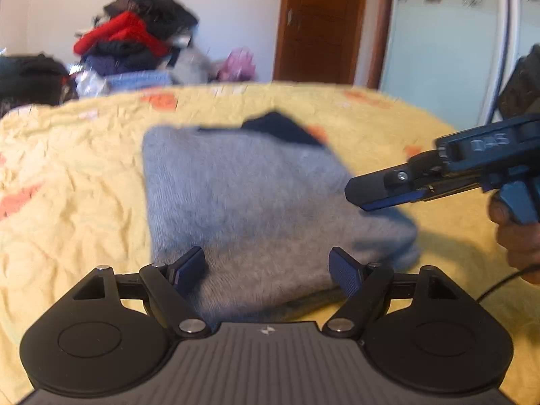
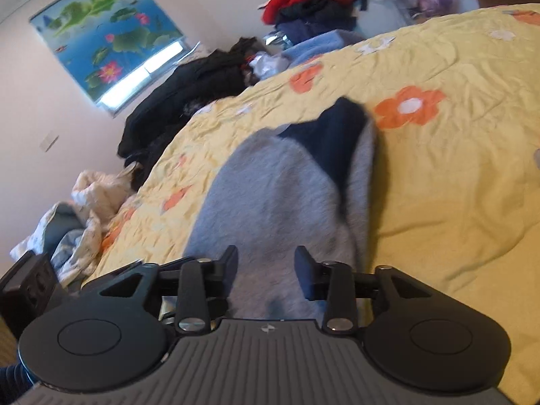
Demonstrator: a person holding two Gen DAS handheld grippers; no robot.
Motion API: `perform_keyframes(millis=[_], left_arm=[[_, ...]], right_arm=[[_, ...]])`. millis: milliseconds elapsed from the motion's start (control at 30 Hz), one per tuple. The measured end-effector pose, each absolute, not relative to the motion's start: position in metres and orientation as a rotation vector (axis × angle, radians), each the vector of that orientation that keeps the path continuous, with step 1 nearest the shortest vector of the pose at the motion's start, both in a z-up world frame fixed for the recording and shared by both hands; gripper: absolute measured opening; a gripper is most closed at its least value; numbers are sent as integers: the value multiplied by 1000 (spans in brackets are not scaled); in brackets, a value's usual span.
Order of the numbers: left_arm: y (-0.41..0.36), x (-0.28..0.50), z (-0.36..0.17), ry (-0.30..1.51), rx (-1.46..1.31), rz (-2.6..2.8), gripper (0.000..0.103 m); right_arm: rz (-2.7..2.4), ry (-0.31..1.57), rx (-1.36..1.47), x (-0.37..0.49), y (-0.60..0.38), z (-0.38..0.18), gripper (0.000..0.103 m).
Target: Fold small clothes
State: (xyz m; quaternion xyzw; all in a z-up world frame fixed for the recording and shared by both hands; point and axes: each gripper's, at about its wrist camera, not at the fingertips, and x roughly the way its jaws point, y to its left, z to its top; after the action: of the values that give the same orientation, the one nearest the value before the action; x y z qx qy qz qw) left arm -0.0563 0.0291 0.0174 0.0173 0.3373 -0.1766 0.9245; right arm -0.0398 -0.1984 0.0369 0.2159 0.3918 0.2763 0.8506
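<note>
A grey fleecy garment [image 1: 236,195] with a dark navy patch [image 1: 280,128] at its far end lies on the yellow flowered bedspread [image 1: 67,168]. My left gripper [image 1: 266,270] is open, its jaws wide apart over the garment's near edge. From the right comes my right gripper [image 1: 357,195], held by a hand [image 1: 516,236], its tip over the garment's right edge. In the right wrist view the right gripper [image 2: 266,266] stands partly open, with the grey garment [image 2: 270,195] showing in the gap and the navy patch [image 2: 334,135] beyond. Its pads do not visibly press on cloth.
A heap of red, black and blue clothes [image 1: 131,40] is stacked behind the bed. A brown door [image 1: 317,23] and a pale wardrobe [image 1: 438,50] stand at the back right. Black clothes [image 2: 189,91] and white bedding [image 2: 84,209] lie beside the bed under a window blind [image 2: 108,33].
</note>
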Motion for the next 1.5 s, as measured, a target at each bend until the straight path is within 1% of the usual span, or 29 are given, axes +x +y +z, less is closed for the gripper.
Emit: perform_keyframes(millis=[33,67,100,167,267,333,367,433,533,600,633,767,800,833,867,900,933,1067,1133,1200,1400,1500], left_arm=[[26,-58,13,671,56,-347,81],[21,-59,14,672,78,-334,81],[19,-60,16,678,89,-321,81],[20,-66,24,677,75,-309,81],[27,-80,30,659,55,-273,81],[30,-86,29,653,39,-257,81],[29,-88,29,647,36,-242,81],[25,-86,30,648,32,-239,81],[25,-87,31,623,-29,-330,81],[28,-76,19,713,-60,-344,81],[29,-77,16,701,-40,-335,81],[35,-91,26,674,-28,-324,81],[35,-96,28,663,-19,-314,81],[35,-101,28,652,-7,-301,81],[34,-104,26,646,2,-288,81],[32,-105,24,648,4,-271,81],[32,-104,23,652,-2,-254,81],[34,-109,21,623,-64,-191,81],[33,-112,18,602,-72,-162,81],[32,-114,19,607,-55,-124,81],[46,-124,19,611,-112,-68,83],[47,-125,17,637,-92,-40,83]], right_arm=[[576,861,439,-37,-193,29,51],[553,905,418,-34,-189,17,45],[544,880,410,-38,-189,16,39],[525,896,375,-44,-189,24,40],[476,873,286,-63,-192,42,44],[441,832,216,-75,-191,51,52],[423,806,189,-78,-191,54,53],[400,775,173,-77,-186,57,53],[415,777,192,-69,-177,52,54],[448,856,235,-62,-171,37,55],[461,899,276,-59,-172,30,55],[460,877,375,-76,-191,43,55],[451,861,360,-82,-193,48,58],[431,846,323,-90,-194,52,66],[407,832,274,-97,-194,55,70],[385,820,226,-103,-193,56,77],[365,809,178,-108,-193,56,79],[331,818,167,-117,-197,50,79],[276,790,159,-119,-199,47,85],[207,755,141,-121,-199,44,87],[142,724,154,-133,-204,43,92],[146,705,113,-145,-202,46,99]])
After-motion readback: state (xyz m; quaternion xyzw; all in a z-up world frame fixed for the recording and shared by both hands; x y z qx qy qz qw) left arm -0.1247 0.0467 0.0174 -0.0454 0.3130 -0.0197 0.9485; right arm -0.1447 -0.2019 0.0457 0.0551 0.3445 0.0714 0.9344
